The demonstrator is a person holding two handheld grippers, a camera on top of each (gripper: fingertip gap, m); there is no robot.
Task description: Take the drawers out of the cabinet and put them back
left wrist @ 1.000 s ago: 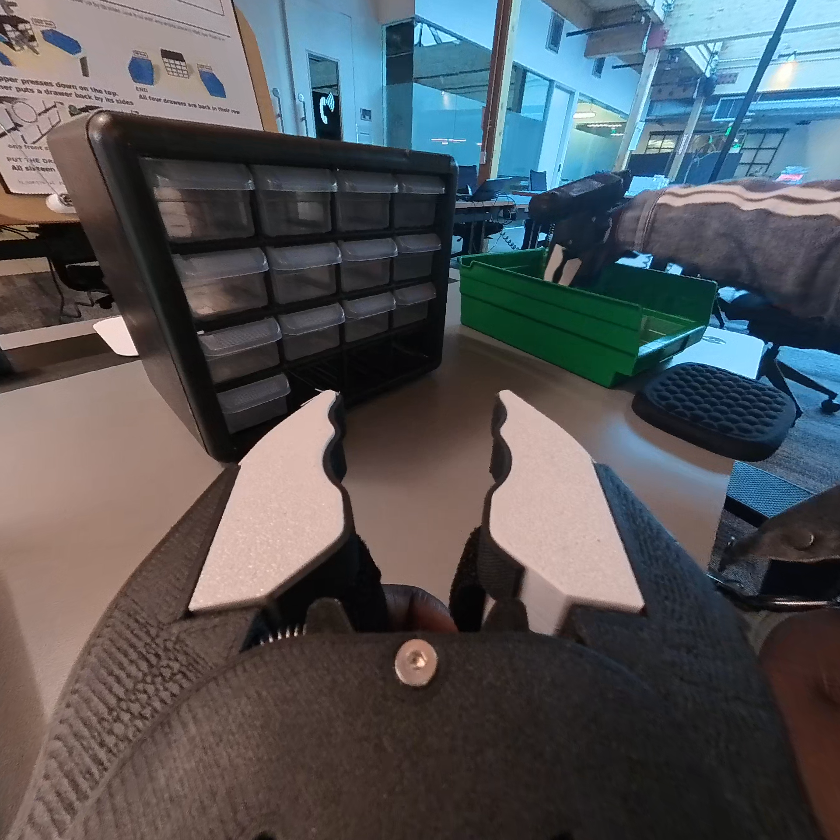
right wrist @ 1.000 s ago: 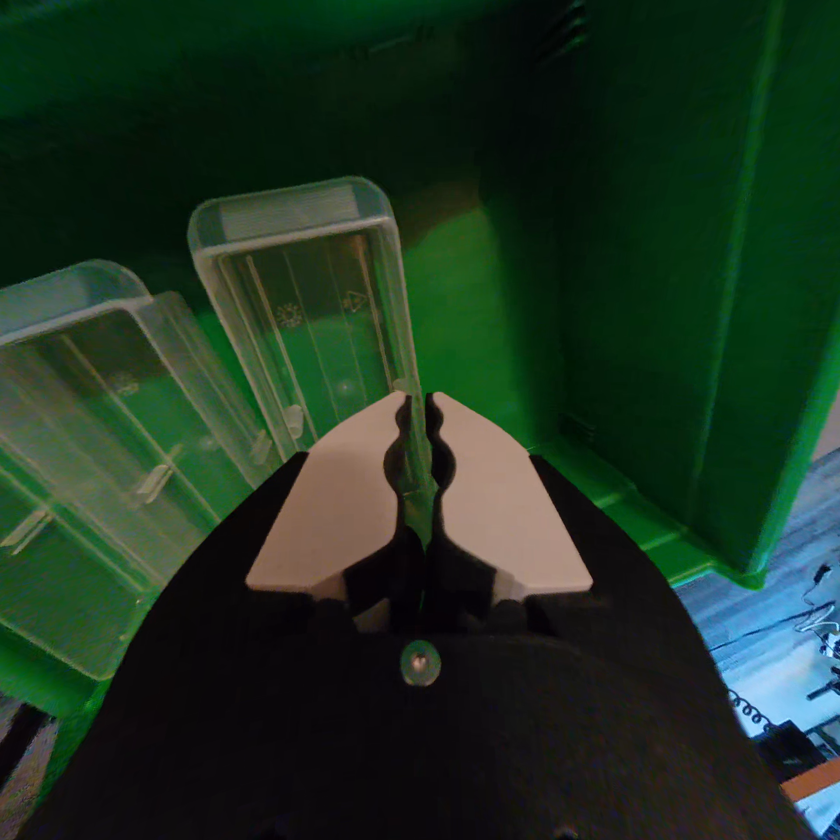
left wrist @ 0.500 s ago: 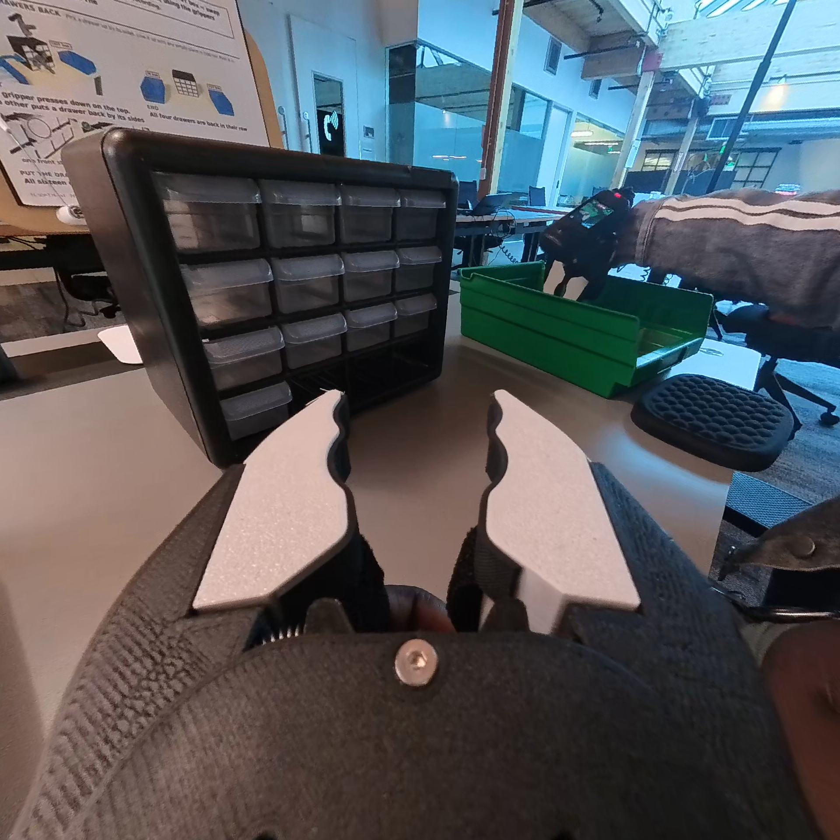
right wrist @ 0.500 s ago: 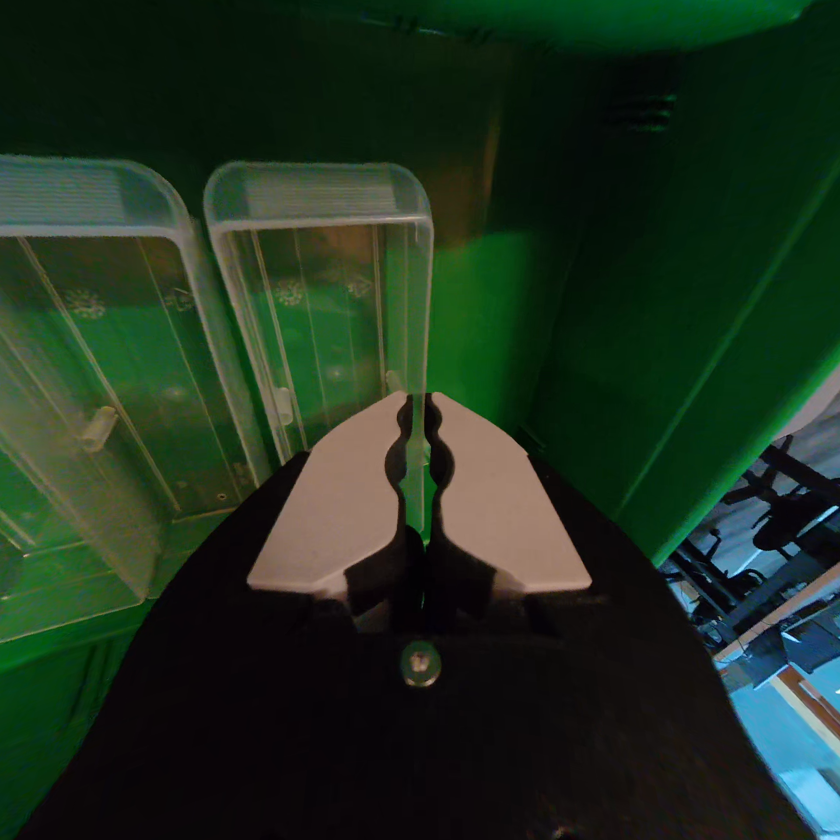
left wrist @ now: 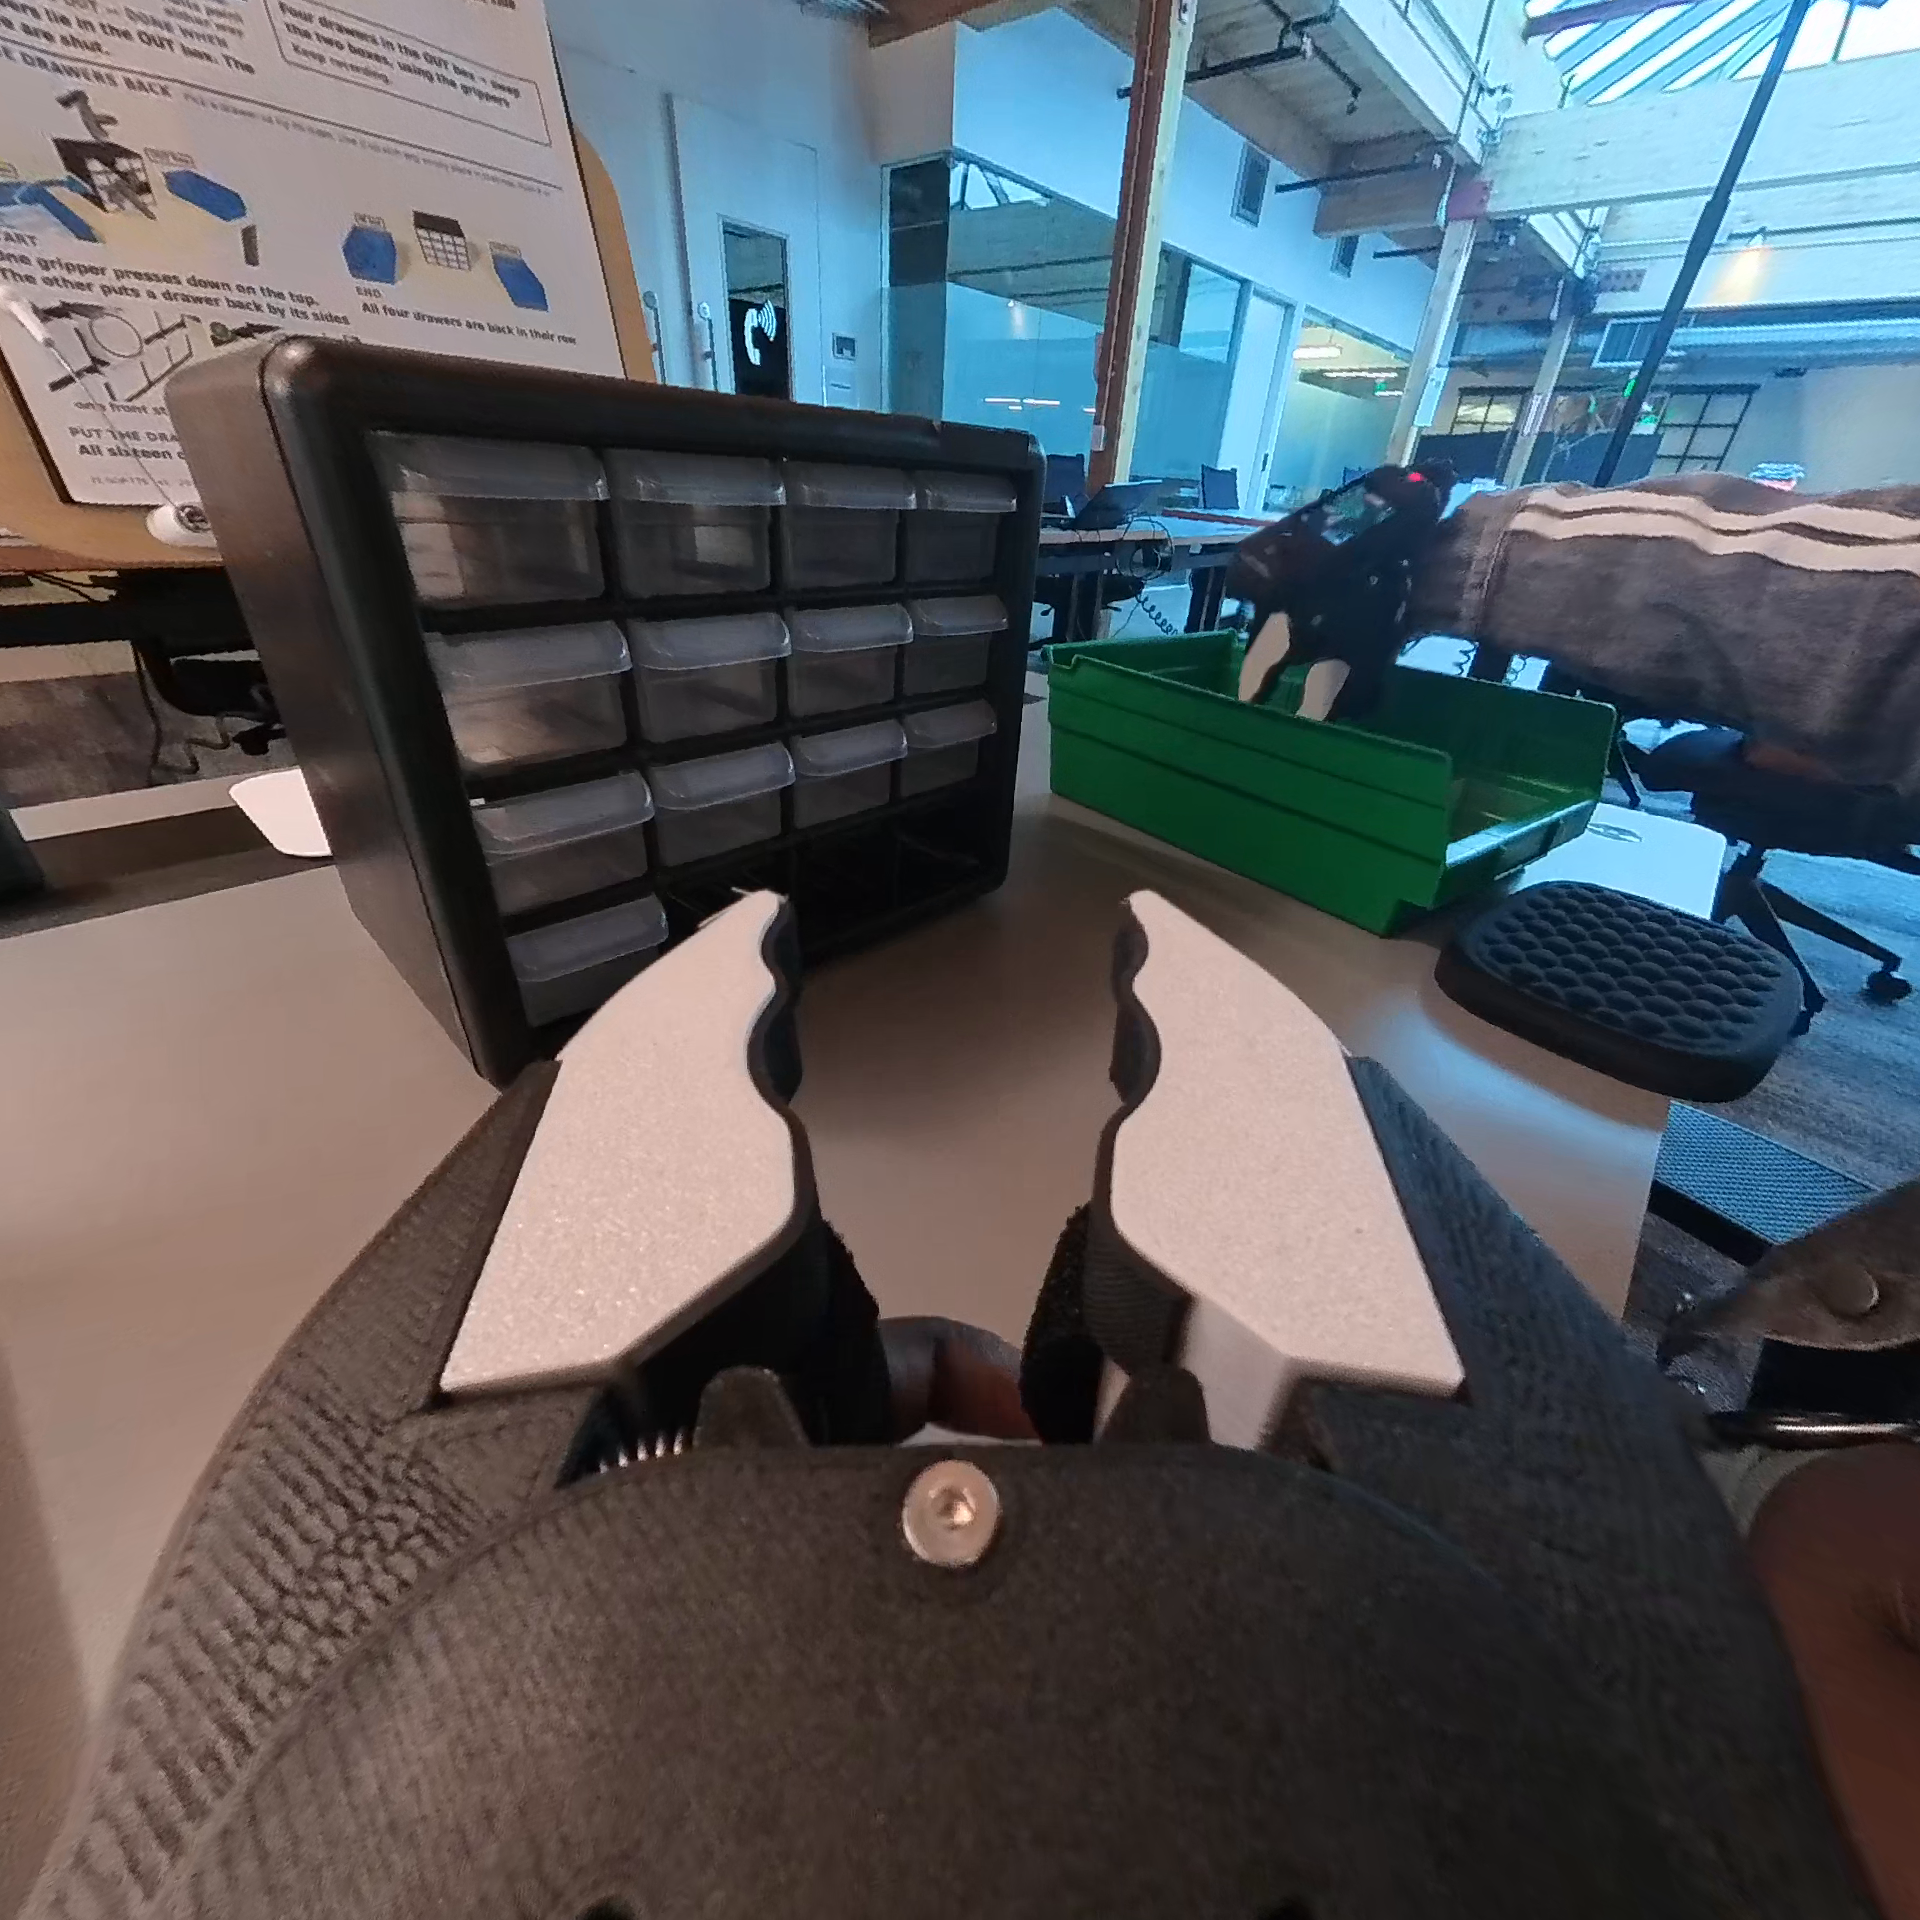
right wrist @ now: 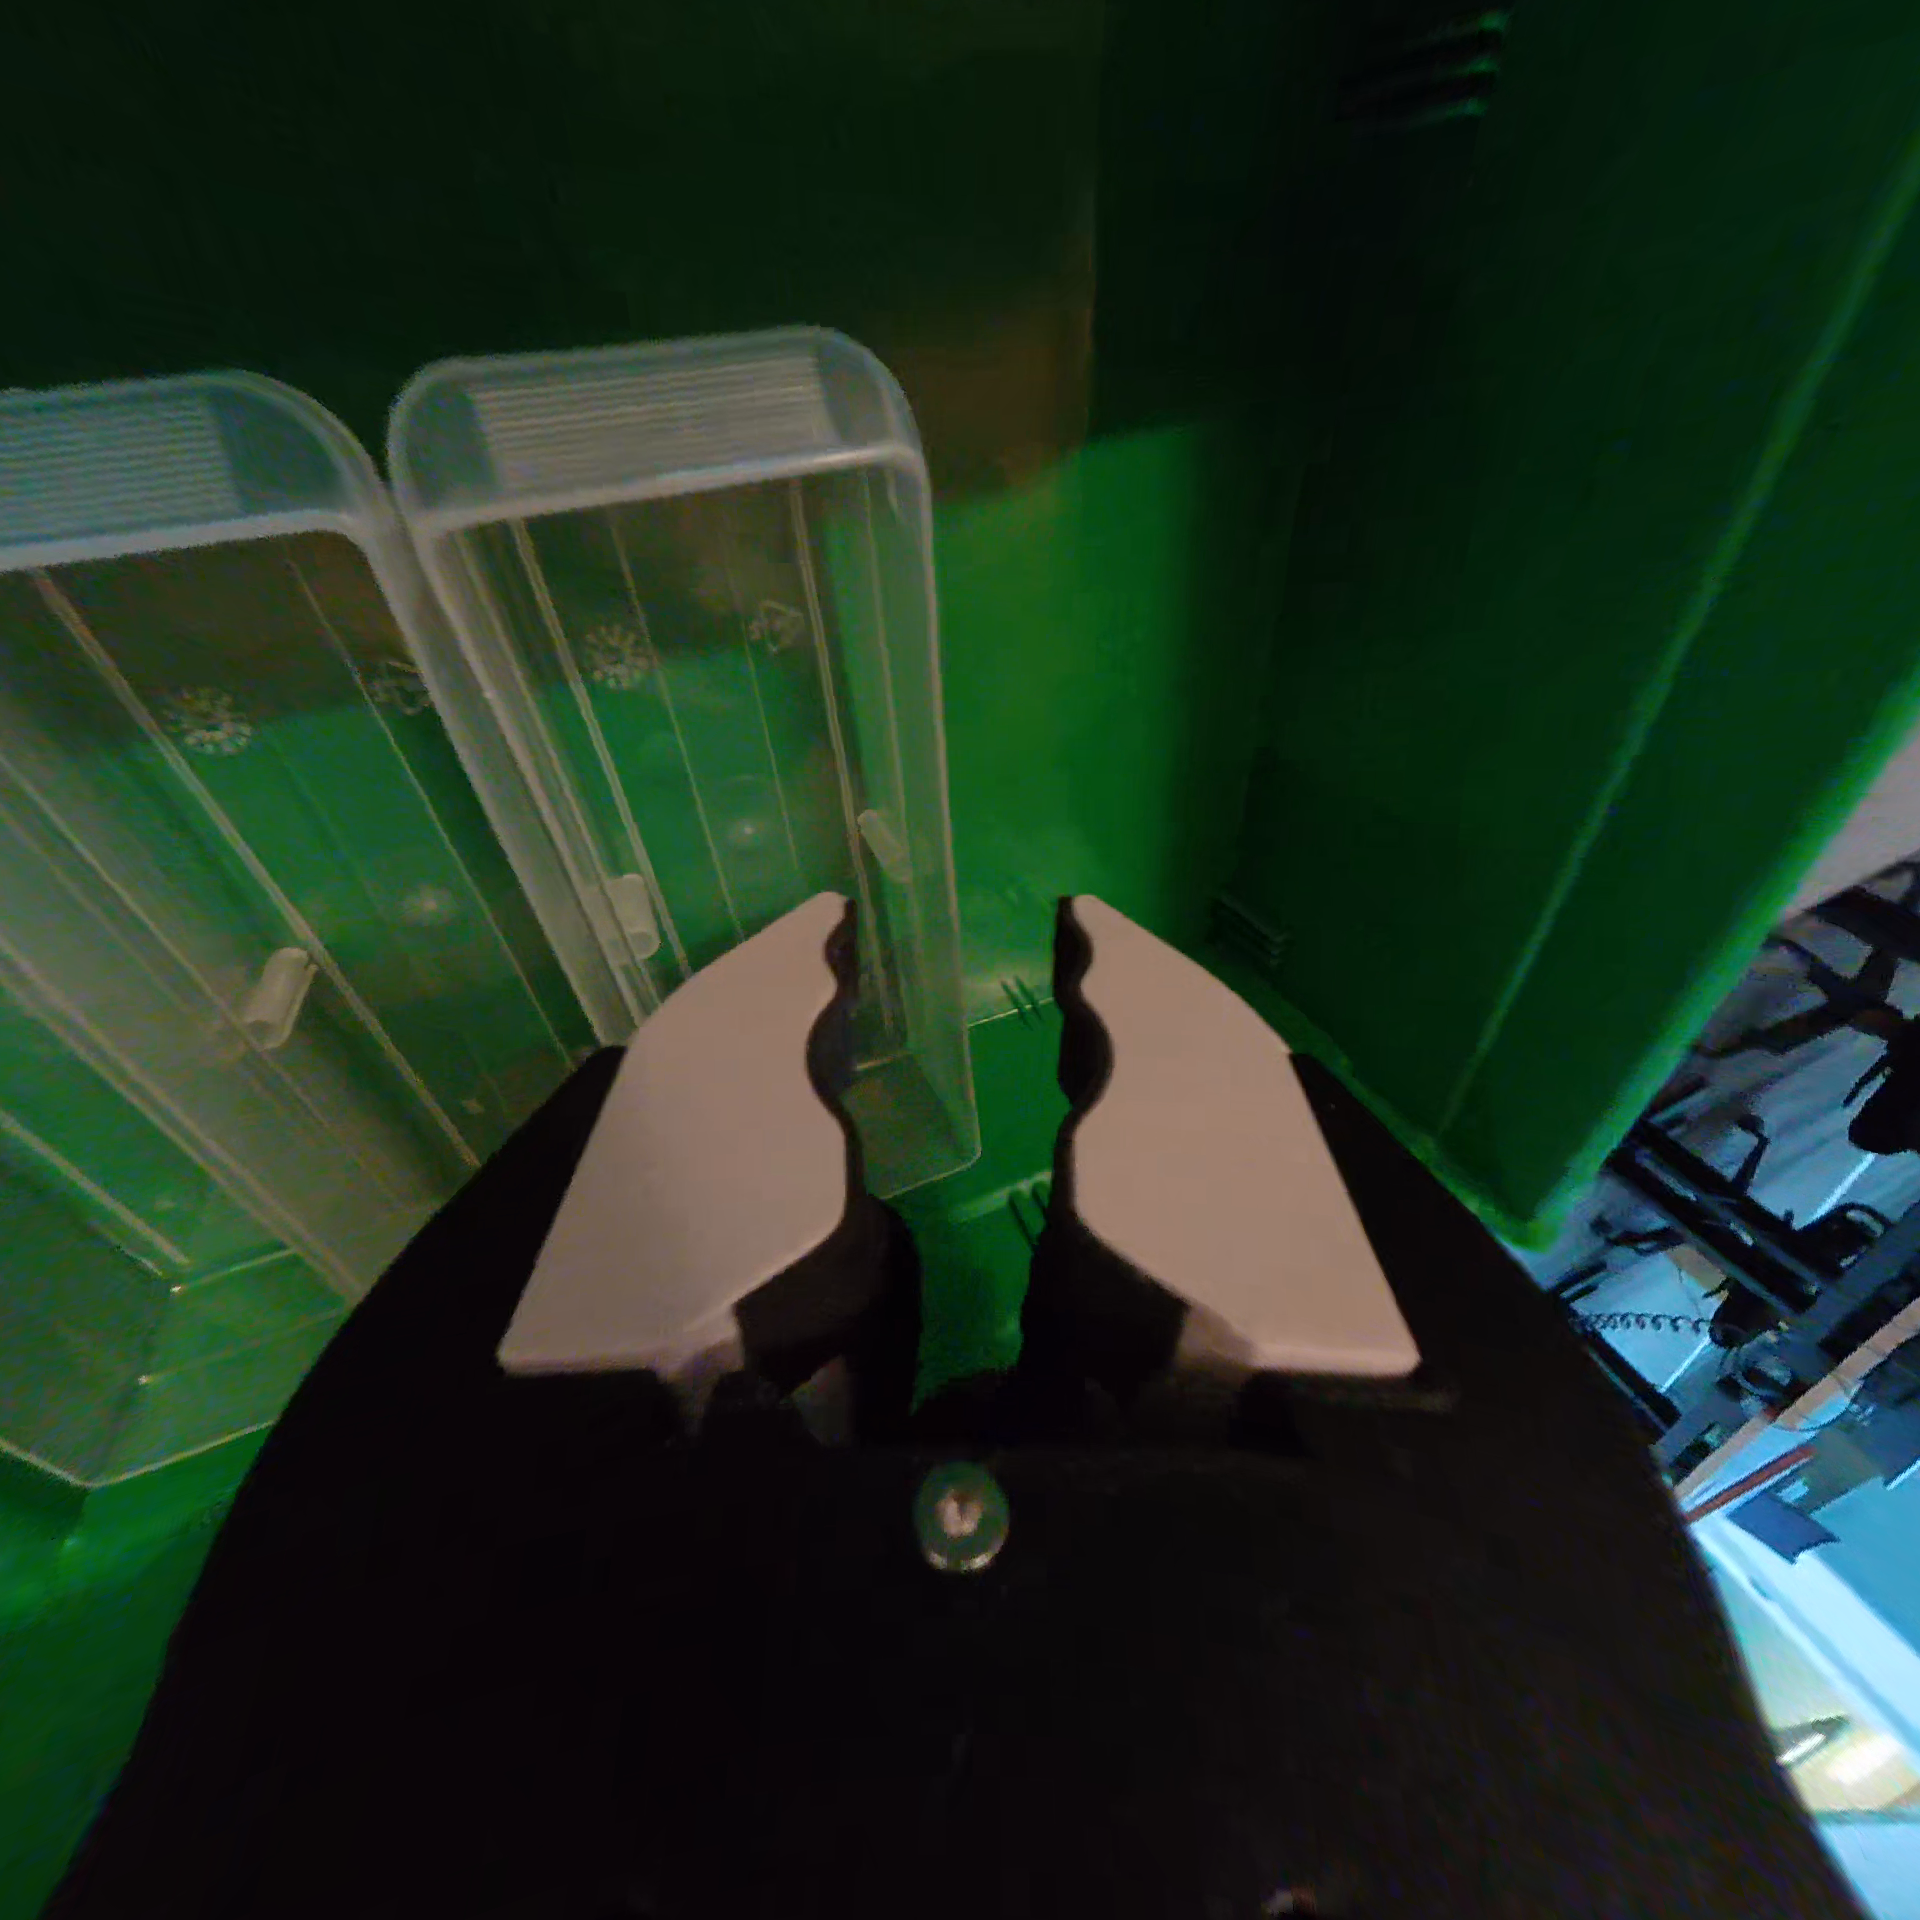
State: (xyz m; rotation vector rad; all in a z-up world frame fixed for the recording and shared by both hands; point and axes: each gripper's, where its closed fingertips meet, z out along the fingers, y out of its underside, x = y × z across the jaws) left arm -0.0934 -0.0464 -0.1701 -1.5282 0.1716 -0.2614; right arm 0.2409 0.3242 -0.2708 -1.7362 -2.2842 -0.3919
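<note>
Inside green plastic bin, right gripper open beside clear plastic drawer; left gripper open near black cabinet.

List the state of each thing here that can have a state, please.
Cabinet: upright, three bottom slots empty.
Green bin: holds two drawers.
Right drawer: released, lying flat in the bin.
Left gripper: open, empty.
Right gripper: open, inside the bin.

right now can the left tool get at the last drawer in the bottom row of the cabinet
Probably yes. The left tool is open and empty, the bottom-left drawer sits just ahead of it, and only bare table lies between.
</note>
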